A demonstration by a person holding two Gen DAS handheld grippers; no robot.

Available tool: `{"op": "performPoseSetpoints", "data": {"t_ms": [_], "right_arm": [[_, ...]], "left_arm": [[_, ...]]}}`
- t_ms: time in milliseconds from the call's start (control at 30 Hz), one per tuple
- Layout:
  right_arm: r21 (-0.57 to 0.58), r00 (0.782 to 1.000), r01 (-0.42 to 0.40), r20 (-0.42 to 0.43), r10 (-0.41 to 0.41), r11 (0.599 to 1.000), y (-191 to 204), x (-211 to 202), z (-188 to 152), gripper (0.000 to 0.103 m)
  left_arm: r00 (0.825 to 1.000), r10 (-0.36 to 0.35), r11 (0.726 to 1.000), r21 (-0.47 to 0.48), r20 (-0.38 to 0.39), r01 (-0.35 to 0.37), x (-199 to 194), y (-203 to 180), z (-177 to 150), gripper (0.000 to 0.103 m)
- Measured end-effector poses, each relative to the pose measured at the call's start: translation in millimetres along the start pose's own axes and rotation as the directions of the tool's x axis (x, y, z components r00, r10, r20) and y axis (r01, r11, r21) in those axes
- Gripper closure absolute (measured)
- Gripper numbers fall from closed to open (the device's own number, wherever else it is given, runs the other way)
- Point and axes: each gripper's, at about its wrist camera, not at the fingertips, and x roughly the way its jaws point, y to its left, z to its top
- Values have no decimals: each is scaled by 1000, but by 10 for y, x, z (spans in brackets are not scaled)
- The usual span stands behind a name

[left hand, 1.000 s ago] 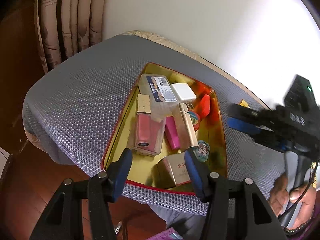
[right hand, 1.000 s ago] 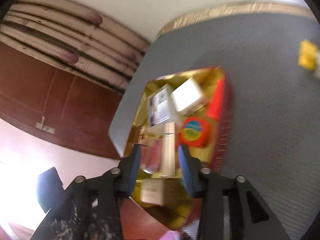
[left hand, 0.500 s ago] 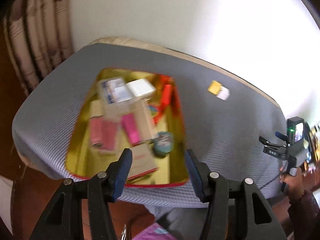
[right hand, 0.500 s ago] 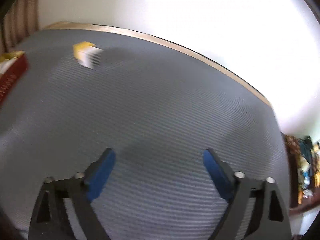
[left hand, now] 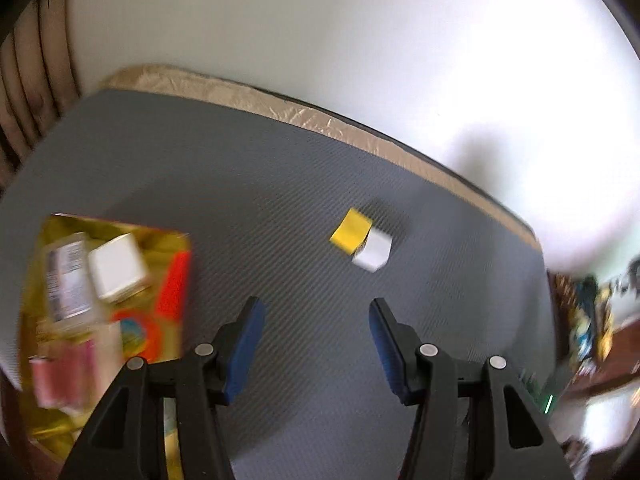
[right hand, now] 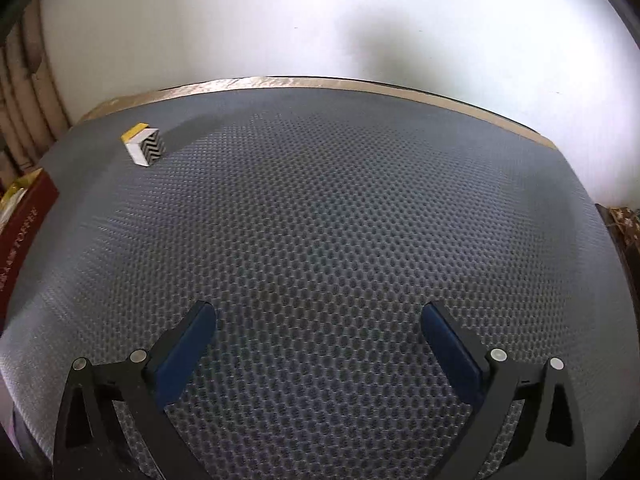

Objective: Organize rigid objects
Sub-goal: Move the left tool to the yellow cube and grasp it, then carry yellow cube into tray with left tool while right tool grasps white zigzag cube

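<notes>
A small yellow and white box [left hand: 362, 240] lies alone on the grey mesh mat; in the right wrist view [right hand: 143, 146] it sits far left, with a black zigzag end. A gold tray with a red rim [left hand: 182, 248] holds several small boxes and cosmetics at the left of the left wrist view; its red side [right hand: 24, 224] shows at the right wrist view's left edge. My left gripper [left hand: 314, 340] is open and empty, short of the small box. My right gripper [right hand: 318, 344] is wide open and empty over bare mat.
The grey mesh mat [right hand: 340, 220] covers a table with a tan edge [right hand: 320, 82] against a white wall. Curtains [right hand: 24, 100] hang at the far left. Clutter [left hand: 588, 320] lies beyond the mat's right end.
My left gripper swung right from above the tray toward the small box. My right gripper left the tray, opened wide and now faces bare mat.
</notes>
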Motion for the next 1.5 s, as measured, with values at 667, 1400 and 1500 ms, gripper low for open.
{"op": "performPoseSetpoints", "data": {"t_ms": [667,1400,1500], "right_arm": [[0,988,-145,45,145,989,10,-206,-102,1],[13,988,-150,33,150,989,100,-53,-47,1],[16,989,-145,26,144,989,107,-35,-43,1]], "left_arm": [[993,-51,854,-520,-104,-10,1311,-100,496,48],[997,27,892,-449,-74,-57,1216,-61,527,71],[1000,18,920,-391,-24,-26,857,-20,339,71]]}}
